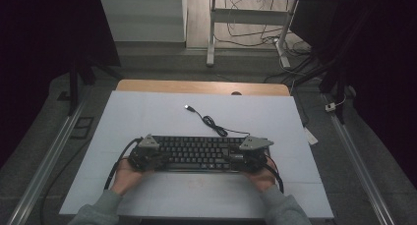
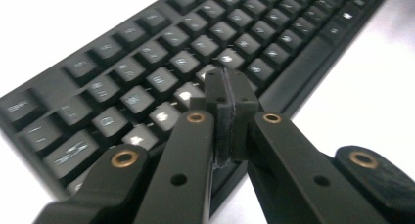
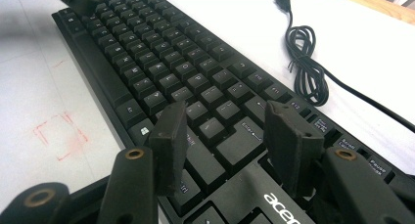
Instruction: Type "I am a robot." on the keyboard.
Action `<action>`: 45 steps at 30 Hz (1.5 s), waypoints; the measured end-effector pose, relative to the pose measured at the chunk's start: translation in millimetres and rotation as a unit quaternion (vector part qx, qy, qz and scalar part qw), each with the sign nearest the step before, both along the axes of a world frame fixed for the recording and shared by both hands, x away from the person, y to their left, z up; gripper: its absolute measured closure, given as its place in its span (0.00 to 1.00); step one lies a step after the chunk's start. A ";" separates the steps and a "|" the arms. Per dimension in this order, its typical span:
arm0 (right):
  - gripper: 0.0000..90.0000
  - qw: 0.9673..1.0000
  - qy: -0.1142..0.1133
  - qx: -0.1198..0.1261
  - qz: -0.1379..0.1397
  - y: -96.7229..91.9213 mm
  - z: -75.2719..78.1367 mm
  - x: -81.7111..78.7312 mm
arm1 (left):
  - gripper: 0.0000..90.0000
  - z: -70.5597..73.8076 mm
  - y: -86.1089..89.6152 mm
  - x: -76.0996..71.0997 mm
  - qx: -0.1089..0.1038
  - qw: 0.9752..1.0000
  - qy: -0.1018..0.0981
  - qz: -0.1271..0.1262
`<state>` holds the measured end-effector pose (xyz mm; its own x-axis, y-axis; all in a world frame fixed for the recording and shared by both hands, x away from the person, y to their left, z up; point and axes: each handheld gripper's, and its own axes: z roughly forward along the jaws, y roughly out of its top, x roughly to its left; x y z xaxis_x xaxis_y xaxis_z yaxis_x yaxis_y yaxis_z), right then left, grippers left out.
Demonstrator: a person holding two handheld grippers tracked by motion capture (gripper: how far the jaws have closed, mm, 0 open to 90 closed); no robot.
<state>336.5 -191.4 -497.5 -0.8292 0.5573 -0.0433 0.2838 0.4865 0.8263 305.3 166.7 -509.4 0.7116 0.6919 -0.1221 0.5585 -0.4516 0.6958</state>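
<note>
A black keyboard (image 1: pixel 196 154) lies across the near middle of the white table top, and I hold a gripper at each end of it. My left gripper (image 1: pixel 156 158) is over its left keys; in the left gripper view (image 2: pixel 227 84) the two pads are pressed flat together, shut on nothing, just above the keys (image 2: pixel 147 62). My right gripper (image 1: pixel 242 157) hangs over the right end. Its jaws (image 3: pixel 225 116) stand apart above the keys around Enter, gripping nothing. The keyboard's black cable (image 1: pixel 212 122) coils behind it and ends in a loose USB plug (image 1: pixel 188 107).
The white sheet (image 1: pixel 147 112) covers a wooden table whose far edge (image 1: pixel 196 86) shows beyond it. Faint red marks (image 3: pixel 58 136) sit on the sheet in front of the keyboard. The coiled cable (image 3: pixel 303 62) lies right of the keys. Desk legs and floor cables (image 1: pixel 246 33) lie farther off.
</note>
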 end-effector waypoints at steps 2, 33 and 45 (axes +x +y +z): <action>0.57 1.000 0.001 0.001 0.001 0.1 -0.3 0.2 | 0.99 -0.5 -3.6 -0.7 0.002 1.000 0.003 -0.008; 0.57 1.000 0.006 -0.003 0.000 0.3 -2.2 1.2 | 0.99 -11.5 -23.6 -0.4 0.028 0.999 0.021 -0.040; 0.57 1.000 0.004 0.001 -0.001 -0.9 -1.5 1.4 | 0.99 7.1 -3.3 -4.4 -0.032 0.999 -0.014 -0.010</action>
<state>337.9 -192.3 -499.1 -0.8279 0.5597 -0.0357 0.2918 0.4843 0.8248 300.8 163.4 -502.3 0.7296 0.6682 -0.1457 0.5290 -0.4163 0.7395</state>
